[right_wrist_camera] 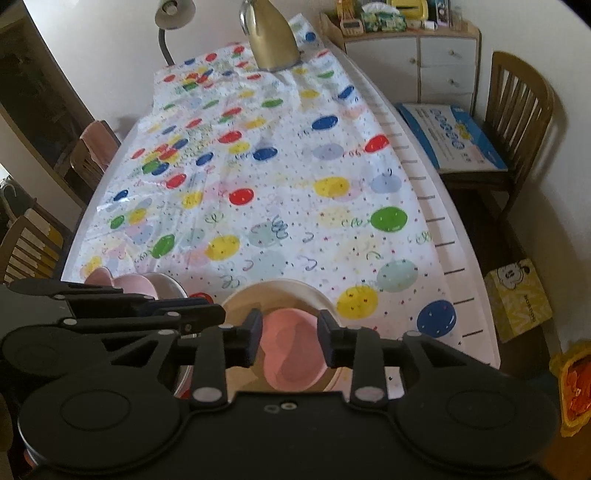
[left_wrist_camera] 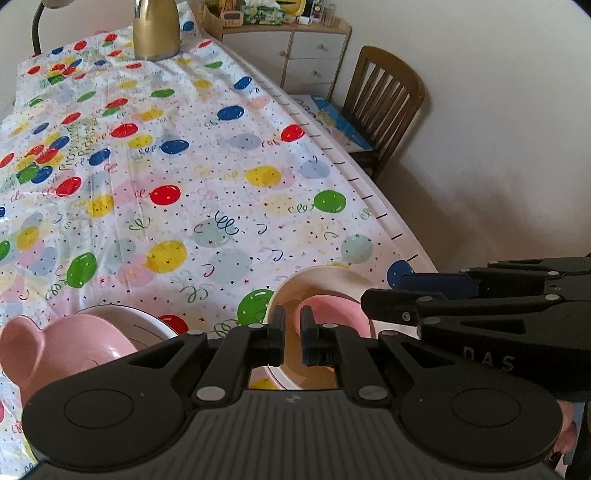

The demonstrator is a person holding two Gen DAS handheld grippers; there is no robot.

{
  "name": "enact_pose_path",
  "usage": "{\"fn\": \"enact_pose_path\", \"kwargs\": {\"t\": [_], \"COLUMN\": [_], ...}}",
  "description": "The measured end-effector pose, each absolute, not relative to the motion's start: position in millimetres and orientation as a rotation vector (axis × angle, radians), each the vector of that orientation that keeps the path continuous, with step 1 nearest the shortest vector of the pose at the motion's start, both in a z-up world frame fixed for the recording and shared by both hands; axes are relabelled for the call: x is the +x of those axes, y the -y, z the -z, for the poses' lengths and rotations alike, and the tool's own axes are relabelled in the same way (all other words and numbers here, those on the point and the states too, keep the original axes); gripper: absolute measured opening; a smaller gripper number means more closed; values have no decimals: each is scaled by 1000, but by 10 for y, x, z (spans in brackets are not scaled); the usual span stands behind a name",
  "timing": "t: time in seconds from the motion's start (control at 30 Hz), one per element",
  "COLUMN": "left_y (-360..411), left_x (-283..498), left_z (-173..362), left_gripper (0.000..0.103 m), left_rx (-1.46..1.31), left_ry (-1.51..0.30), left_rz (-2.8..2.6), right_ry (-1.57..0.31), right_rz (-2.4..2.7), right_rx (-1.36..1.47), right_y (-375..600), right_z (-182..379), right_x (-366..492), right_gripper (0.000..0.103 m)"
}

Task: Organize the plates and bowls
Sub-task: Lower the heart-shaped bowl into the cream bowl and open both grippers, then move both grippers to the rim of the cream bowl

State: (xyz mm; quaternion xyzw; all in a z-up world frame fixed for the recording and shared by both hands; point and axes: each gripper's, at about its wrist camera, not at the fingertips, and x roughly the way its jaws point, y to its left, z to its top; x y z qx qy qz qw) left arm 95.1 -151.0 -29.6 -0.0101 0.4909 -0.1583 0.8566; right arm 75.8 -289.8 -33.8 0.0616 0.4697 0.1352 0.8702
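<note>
A cream plate (right_wrist_camera: 280, 290) lies at the near edge of the table with a small pink heart-shaped dish (right_wrist_camera: 291, 350) on it; both also show in the left wrist view, the plate (left_wrist_camera: 314, 277) and the dish (left_wrist_camera: 332, 308). My right gripper (right_wrist_camera: 290, 338) is open, its fingers either side of the pink dish, above it. My left gripper (left_wrist_camera: 292, 334) hovers over the plate's left rim with a narrow gap and nothing between the jaws. A pink eared bowl (left_wrist_camera: 62, 343) sits in a white bowl (left_wrist_camera: 140, 325) to the left.
The table has a balloon-print cloth (left_wrist_camera: 184, 166). A gold kettle (left_wrist_camera: 157, 29) stands at the far end beside a lamp (right_wrist_camera: 171, 22). A chair (right_wrist_camera: 517, 122) with a blue box (right_wrist_camera: 450, 136) and a drawer cabinet (right_wrist_camera: 417, 62) are to the right. Boxes sit on the floor (right_wrist_camera: 517, 299).
</note>
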Motion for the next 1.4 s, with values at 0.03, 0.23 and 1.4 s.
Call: {"fn": "enact_pose_path", "kwargs": {"t": [0.03,0.23,1.4], "left_y": [1500,1434,1405], "left_x": [939,849,747], "left_z": [280,187,191], "left_gripper": [7,8,78], "left_rx": [-24,-35,-147], "left_ry": [-1028,-1002,-958], "left_rz": [333,344,225], "right_ry": [-974,-946,-908], "right_rz": [-280,-273,-329], "right_rx": [129,136,140], "right_y": [2899,2930,3276], "right_z": [316,228,179], "right_x": [742,659,681], "right_gripper": [35,42,102]}}
